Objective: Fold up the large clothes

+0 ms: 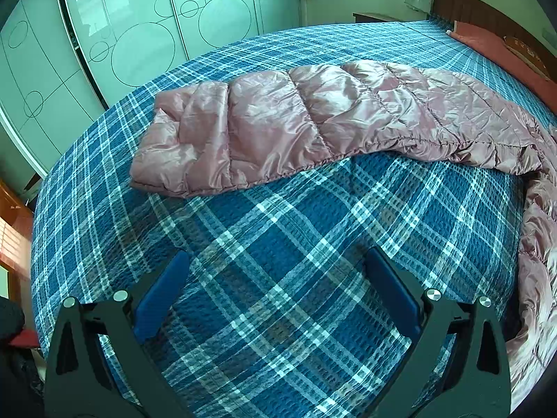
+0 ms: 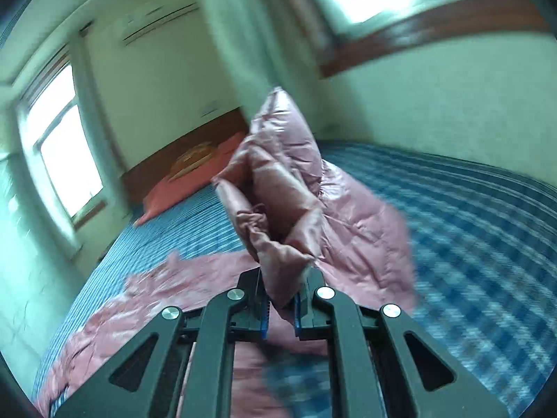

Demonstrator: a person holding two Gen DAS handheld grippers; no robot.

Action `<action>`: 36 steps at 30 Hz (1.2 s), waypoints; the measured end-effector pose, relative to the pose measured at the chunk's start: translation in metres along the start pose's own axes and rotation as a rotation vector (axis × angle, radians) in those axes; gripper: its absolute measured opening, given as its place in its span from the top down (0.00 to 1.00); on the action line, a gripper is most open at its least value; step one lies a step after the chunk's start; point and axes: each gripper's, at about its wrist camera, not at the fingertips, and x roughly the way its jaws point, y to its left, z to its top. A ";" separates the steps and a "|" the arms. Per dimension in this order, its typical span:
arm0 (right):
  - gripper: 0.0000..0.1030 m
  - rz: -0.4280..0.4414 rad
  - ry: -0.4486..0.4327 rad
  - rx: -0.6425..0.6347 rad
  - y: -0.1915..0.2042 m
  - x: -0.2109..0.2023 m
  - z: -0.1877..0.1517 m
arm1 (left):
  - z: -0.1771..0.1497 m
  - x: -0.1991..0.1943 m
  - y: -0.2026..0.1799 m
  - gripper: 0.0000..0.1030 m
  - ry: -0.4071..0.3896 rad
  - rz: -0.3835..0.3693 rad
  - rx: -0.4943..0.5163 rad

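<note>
A pink quilted puffer jacket [image 1: 313, 118] lies on a bed with a blue plaid cover [image 1: 278, 244]. One sleeve stretches to the left across the bed; the body runs off to the right edge. My left gripper [image 1: 276, 264] is open and empty, hovering over bare cover in front of the sleeve. In the right wrist view my right gripper [image 2: 282, 296] is shut on a bunched part of the jacket [image 2: 278, 181] and holds it lifted above the bed [image 2: 470, 226]. The rest of the jacket drapes down to the left. This view is motion-blurred.
A sliding wardrobe with circle patterns [image 1: 139, 35] stands beyond the bed's far side. A red pillow [image 1: 494, 45] and wooden headboard [image 1: 480, 10] are at the right. Windows [image 2: 59, 139] and a wall air conditioner [image 2: 156, 24] show in the right wrist view.
</note>
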 end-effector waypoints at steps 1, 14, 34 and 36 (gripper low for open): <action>0.91 0.036 0.019 -0.033 0.023 0.009 -0.004 | -0.001 0.000 0.000 0.02 -0.002 0.002 0.001; 0.91 0.299 0.310 -0.304 0.235 0.111 -0.095 | -0.001 0.002 -0.001 0.02 -0.007 0.001 -0.001; 0.43 0.473 0.519 -0.517 0.324 0.137 -0.168 | -0.004 -0.001 -0.003 0.02 -0.012 0.004 0.001; 0.43 0.473 0.466 -0.529 0.308 0.116 -0.151 | -0.004 -0.001 -0.003 0.02 -0.013 0.003 0.001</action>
